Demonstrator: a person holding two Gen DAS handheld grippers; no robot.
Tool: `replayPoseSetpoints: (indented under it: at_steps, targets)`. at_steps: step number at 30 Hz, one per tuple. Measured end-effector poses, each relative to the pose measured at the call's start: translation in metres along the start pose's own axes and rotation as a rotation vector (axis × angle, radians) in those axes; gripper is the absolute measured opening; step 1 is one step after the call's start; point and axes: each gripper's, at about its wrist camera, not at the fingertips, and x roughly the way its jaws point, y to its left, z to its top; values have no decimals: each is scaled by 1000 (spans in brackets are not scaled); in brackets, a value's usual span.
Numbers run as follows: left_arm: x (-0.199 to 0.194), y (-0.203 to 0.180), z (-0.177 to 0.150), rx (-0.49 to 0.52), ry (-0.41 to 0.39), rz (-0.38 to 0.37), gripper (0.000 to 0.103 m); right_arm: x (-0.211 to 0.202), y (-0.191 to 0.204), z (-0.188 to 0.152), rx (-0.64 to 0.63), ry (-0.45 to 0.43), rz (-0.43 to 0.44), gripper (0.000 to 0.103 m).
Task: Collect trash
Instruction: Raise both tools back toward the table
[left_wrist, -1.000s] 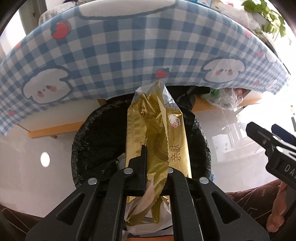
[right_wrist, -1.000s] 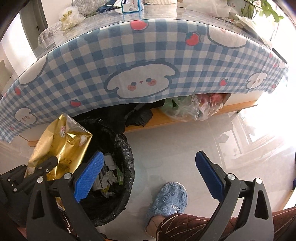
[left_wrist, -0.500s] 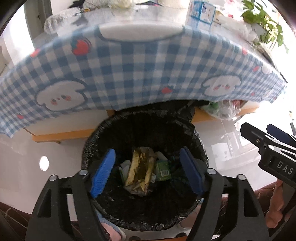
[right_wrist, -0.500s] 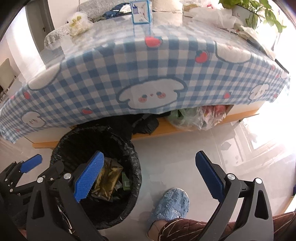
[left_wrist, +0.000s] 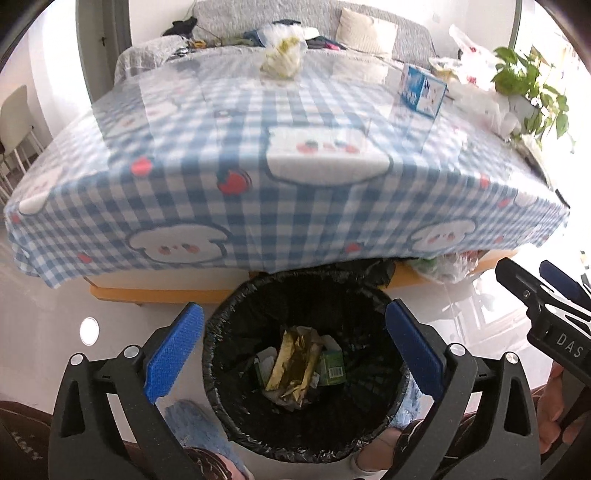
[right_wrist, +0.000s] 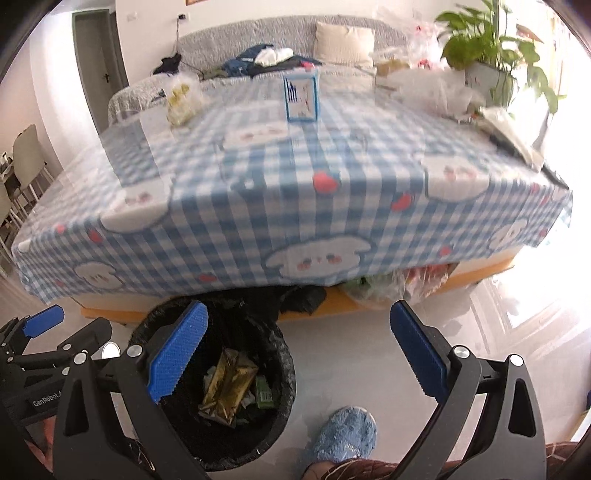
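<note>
A black-lined trash bin (left_wrist: 221, 354) stands on the floor in front of the table; it also shows in the right wrist view (right_wrist: 284, 369). A gold wrapper (left_wrist: 293, 365) (right_wrist: 227, 384) lies inside it on other scraps, beside a green carton (left_wrist: 332, 369). My left gripper (left_wrist: 293, 347) is open and empty above the bin. My right gripper (right_wrist: 299, 354) is open and empty, to the right of the bin. On the table lie a crumpled clear bag (left_wrist: 282, 59) (right_wrist: 181, 96) and a blue-white carton (left_wrist: 421, 86) (right_wrist: 301, 96).
The table wears a blue checked cloth (left_wrist: 258, 147). A plant (right_wrist: 484, 48) and plastic bags (right_wrist: 432, 88) sit at its far right. Bags are stuffed on the shelf under the table (right_wrist: 388, 288). A blue slipper (right_wrist: 343, 435) is on the floor by the bin.
My left gripper opened and the gold wrapper dropped into the bin. Both grippers have since risen, so the table top has come into view.
</note>
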Motion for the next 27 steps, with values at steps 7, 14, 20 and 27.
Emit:
replayPoseSetpoints:
  at_steps: [7,14,20,27]
  targets:
    - [-22,7,14,-12,-11,-10,97,-21,8,24,-9,-51,26,95]
    - [-34,15,44,-10,-34,-5,97,-34,14,56,-17,-85,18,95]
    - [-34,17,75,-5,-52,-18,97,-27,17,83,-27,-81,-13,95]
    - [-24,17,119,11,-58,-24,97,-16,28,111,-46,-83,-17,95]
